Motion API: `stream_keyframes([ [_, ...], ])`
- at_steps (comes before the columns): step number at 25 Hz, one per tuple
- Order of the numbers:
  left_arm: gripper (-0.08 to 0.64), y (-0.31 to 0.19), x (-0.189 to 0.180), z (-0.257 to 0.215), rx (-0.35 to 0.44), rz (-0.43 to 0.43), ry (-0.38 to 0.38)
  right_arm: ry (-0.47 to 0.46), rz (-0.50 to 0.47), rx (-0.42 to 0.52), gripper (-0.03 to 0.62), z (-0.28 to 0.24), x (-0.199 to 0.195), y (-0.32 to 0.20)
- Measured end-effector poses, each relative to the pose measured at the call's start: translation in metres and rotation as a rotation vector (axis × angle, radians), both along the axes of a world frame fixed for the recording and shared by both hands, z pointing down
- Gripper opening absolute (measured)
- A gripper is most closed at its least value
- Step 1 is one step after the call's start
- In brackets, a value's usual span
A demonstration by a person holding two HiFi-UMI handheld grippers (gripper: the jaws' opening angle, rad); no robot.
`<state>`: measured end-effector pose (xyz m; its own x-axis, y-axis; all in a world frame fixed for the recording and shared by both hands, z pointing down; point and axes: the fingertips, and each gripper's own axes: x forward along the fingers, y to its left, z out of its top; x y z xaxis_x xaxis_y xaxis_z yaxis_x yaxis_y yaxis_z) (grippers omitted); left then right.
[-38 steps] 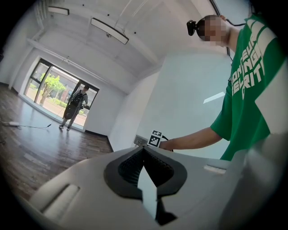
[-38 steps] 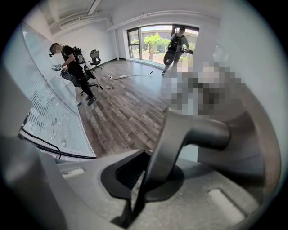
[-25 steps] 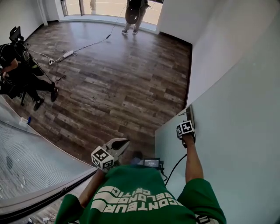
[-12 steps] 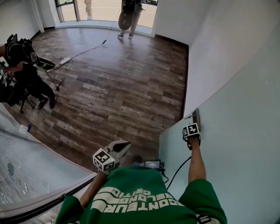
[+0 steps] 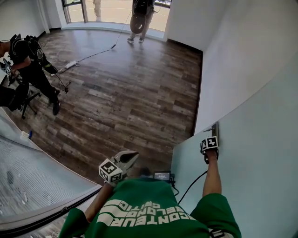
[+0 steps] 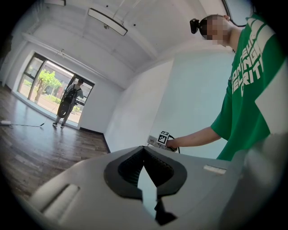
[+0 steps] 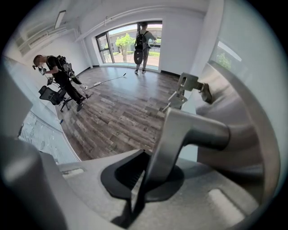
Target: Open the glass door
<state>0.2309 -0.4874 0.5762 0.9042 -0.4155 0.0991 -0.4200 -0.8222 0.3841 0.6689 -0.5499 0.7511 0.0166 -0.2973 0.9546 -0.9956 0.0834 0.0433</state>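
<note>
The right gripper has its jaws clamped on the door handle to swing the glass door, while the left gripper hangs idle, jaws seemingly together, empty.

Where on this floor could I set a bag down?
The middle of the floor is bare, between the cable, the wall and the door. It is crowded at left, around a person and chair, and by the window, where another person stands.
</note>
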Motion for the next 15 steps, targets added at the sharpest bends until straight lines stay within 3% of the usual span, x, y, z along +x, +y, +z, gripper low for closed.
stream_keyframes([
  [15, 0.009, -0.009, 0.008, 0.007, -0.003, 0.001, 0.001, 0.006, 0.062, 0.001, -0.008, 0.002, 0.041, 0.010],
])
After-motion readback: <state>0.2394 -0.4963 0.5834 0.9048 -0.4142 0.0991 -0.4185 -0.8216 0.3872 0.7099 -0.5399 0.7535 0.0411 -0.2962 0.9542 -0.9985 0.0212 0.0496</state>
